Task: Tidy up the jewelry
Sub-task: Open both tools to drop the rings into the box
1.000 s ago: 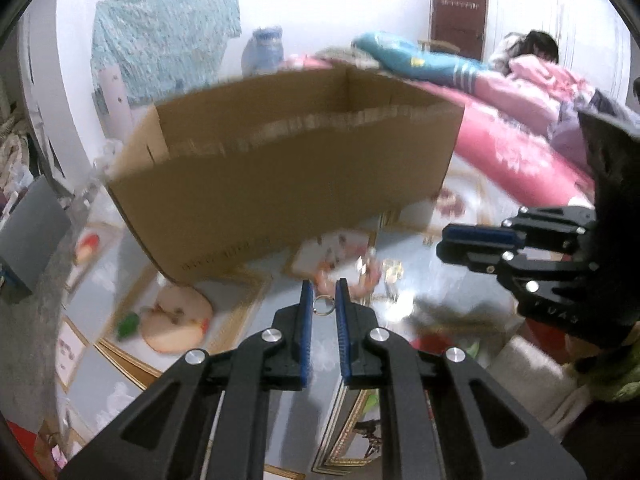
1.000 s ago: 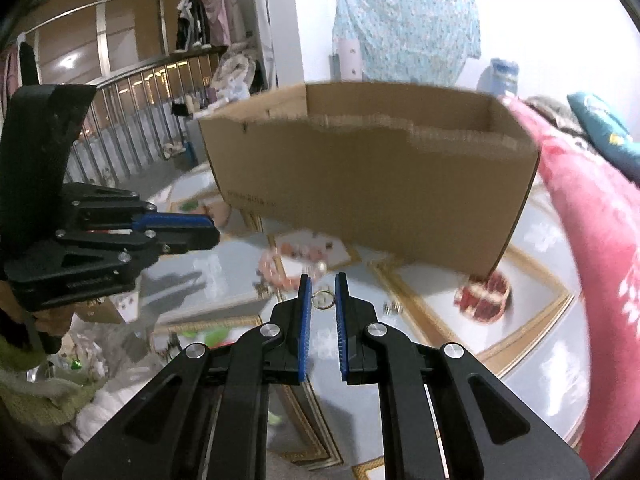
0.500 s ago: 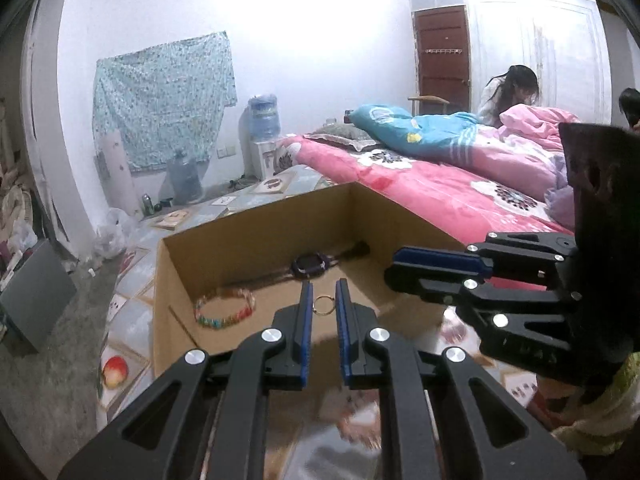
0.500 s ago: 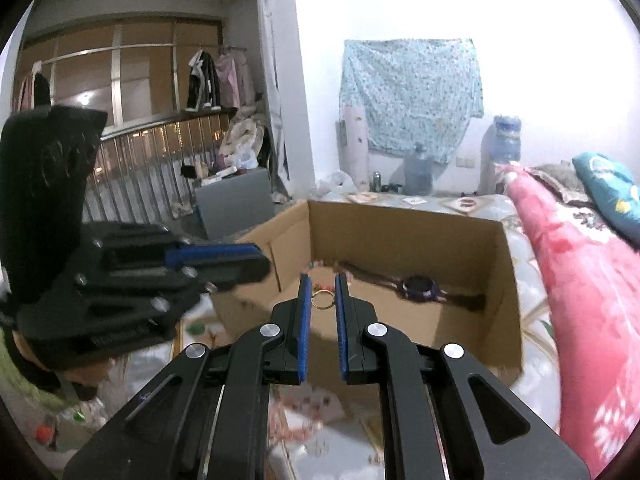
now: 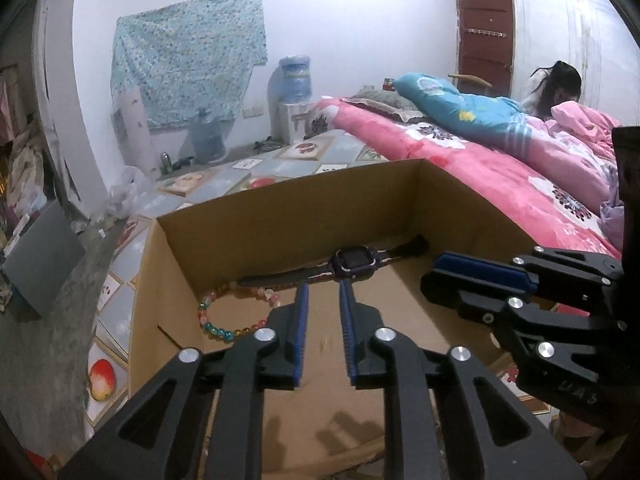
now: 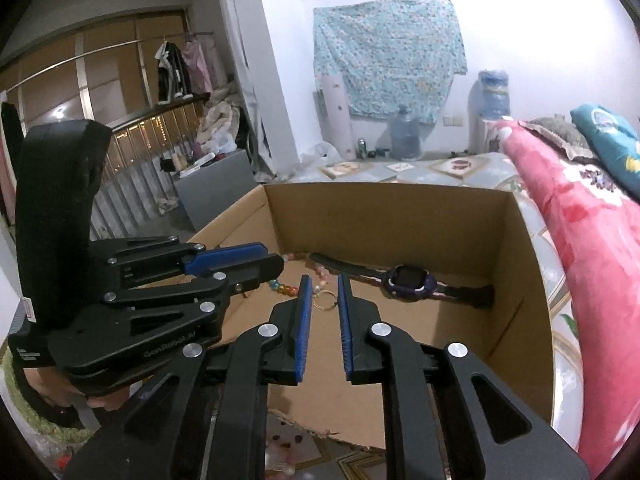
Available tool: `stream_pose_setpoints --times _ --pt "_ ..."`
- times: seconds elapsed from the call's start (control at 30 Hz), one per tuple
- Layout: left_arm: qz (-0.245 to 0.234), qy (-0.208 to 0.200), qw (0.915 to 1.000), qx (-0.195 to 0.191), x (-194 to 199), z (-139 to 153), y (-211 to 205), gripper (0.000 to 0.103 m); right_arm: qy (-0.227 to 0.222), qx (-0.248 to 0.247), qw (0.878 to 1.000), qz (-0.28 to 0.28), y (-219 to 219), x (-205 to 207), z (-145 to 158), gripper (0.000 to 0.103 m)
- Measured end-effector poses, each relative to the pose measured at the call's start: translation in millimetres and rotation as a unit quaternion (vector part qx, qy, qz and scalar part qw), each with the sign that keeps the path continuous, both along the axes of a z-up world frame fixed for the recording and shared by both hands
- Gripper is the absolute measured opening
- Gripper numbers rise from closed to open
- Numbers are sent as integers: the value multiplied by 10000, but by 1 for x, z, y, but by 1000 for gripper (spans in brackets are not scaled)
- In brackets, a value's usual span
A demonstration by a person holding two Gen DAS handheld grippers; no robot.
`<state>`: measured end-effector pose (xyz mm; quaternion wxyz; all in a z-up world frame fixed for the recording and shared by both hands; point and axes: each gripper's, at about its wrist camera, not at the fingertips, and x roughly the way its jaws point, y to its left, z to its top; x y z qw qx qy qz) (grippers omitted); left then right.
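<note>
Releasing over the box [image 5: 280,216]: left claw [image 5: 323,286], jaws just opening, holds nothing; right claw [image 6: 324,280], also just opening, has the ring [image 6: 324,301] loose between its jaws above the box floor, so next, widen and pull clear.

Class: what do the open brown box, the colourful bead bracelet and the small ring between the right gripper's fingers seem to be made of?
Open brown box: matte corrugated cardboard, by its torn fluted edge.
Colourful bead bracelet: glossy translucent beads, glass or plastic; unclear which.
Small ring: thin shiny wire, probably metal, seen between the right gripper's parted pads.
</note>
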<state>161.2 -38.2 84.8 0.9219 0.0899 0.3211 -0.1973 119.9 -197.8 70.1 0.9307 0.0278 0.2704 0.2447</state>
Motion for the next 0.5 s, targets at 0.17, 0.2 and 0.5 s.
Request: stream_pose_setpoints --times 0.17,0.2,0.5 --pt "51 -40 10000 -23 -7 4 5 26 -22 156 9999 19 -5 -4 4 17" --pt "66 -53 10000 -43 -8 5 7 27 -38 194 9998 22 -6 -6 5 17" --pt "126 -193 9996 -136 -37 17 19 39 -179 351 9992 80 -12 -27 16 21"
